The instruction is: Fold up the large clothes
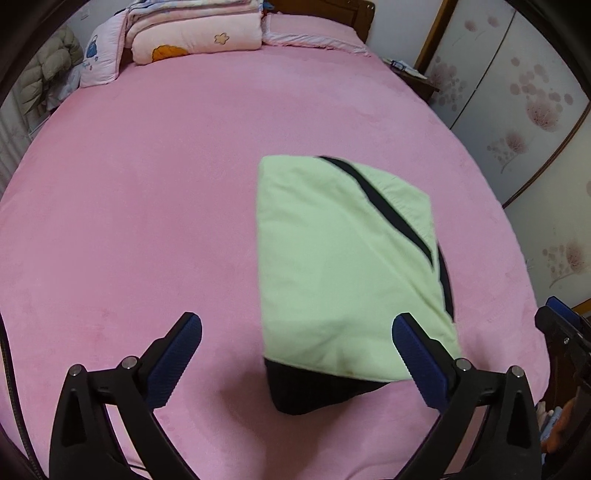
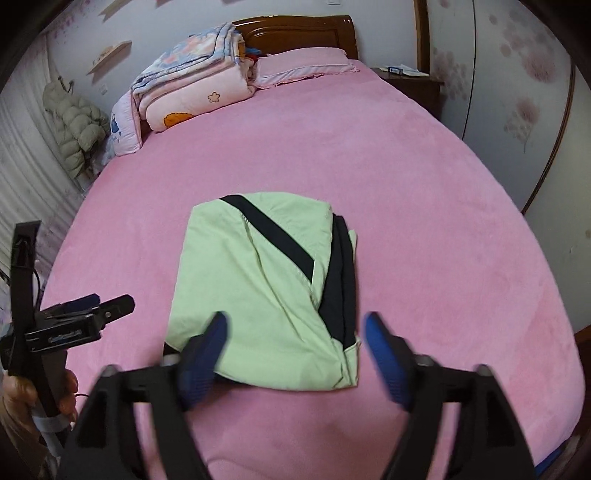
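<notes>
A light green garment with black trim [image 1: 343, 266] lies folded into a compact rectangle on the pink bed [image 1: 147, 203]. In the right wrist view the garment [image 2: 258, 295] sits just ahead of my fingers, on the bed [image 2: 424, 221]. My left gripper [image 1: 297, 332] is open and empty, hovering above the garment's near left edge. My right gripper [image 2: 295, 328] is open and empty, above the garment's near edge. The left gripper also shows at the left edge of the right wrist view [image 2: 92, 310], held by a hand.
Folded pink quilts [image 2: 188, 96] and a pillow [image 2: 303, 66] are stacked at the head of the bed by the wooden headboard [image 2: 299, 33]. A puffy jacket [image 2: 77, 125] hangs at the left wall. A nightstand [image 2: 410, 81] and wardrobe doors [image 2: 517, 92] stand at right.
</notes>
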The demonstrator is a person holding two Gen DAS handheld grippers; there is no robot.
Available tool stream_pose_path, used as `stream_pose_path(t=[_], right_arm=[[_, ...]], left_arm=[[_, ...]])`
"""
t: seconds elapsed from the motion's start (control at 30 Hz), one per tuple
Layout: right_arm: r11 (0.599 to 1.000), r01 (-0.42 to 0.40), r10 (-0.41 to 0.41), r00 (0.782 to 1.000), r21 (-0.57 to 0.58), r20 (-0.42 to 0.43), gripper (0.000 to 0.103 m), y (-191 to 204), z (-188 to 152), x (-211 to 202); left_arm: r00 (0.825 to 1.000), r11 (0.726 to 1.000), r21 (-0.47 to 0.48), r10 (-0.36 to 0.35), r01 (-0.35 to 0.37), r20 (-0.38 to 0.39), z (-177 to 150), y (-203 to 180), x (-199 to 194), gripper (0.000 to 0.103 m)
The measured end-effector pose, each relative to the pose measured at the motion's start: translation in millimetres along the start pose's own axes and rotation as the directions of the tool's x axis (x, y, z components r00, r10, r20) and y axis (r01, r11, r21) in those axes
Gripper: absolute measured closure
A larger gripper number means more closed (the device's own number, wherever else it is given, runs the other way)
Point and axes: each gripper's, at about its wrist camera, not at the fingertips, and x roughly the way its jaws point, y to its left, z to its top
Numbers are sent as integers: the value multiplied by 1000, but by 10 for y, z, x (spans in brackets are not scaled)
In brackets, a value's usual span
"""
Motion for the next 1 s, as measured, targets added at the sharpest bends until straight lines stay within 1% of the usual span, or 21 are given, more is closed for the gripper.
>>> stream_pose_path(t=[0.03,0.1,0.17,0.23,0.33,0.43,0.5,0.6,0.7,0.77,0.87,0.93,1.0], right_arm=[[1000,-6,6,1000,-2,-2,7,-6,47,3],[999,-33,33,999,5,-8,7,-37,128,36],[999,-39,39,999,20,-20,7,-86,207,129],[999,-40,42,998,24,-50,6,-134,274,269],[998,-53,57,994,35,-98,4,-205,342,517],[996,-75,80,988,42,-130,0,-278,366,749],[996,-76,82,986,44,-147,0,-338,362,927],[996,-70,79,978,53,-191,0,-430,338,1185],[992,-80,100,967,93,-233,0,-562,310,1478],[992,-79,102,964,102,-245,0,-642,297,1655],[989,-88,119,953,119,-280,0,-737,272,1896],[984,-113,153,937,141,-313,0,-788,246,2063],[977,-157,198,921,146,-336,0,-796,227,2193]], left_arm=[[1000,1000,5,-3,3,3,25,-33,1,1],[1000,1000,8,-12,12,-2,59,-72,19,1],[999,1000,-3,-29,29,-13,100,-102,80,1],[999,999,-19,-46,46,-22,139,-120,163,0],[998,998,-43,-47,46,-28,201,-137,323,0],[999,998,-60,-38,36,-31,247,-119,519,0],[999,997,-71,-24,20,-49,263,-85,685,0],[997,995,-95,-29,22,-74,267,-6,938,0],[994,993,-115,-35,23,-102,263,76,1177,0],[992,991,-132,-48,33,-118,257,140,1316,0],[986,984,-167,-80,55,-144,228,249,1519,0],[979,974,-203,-134,102,-152,199,332,1639,0],[967,960,-233,-196,156,-161,187,403,1739,0]])
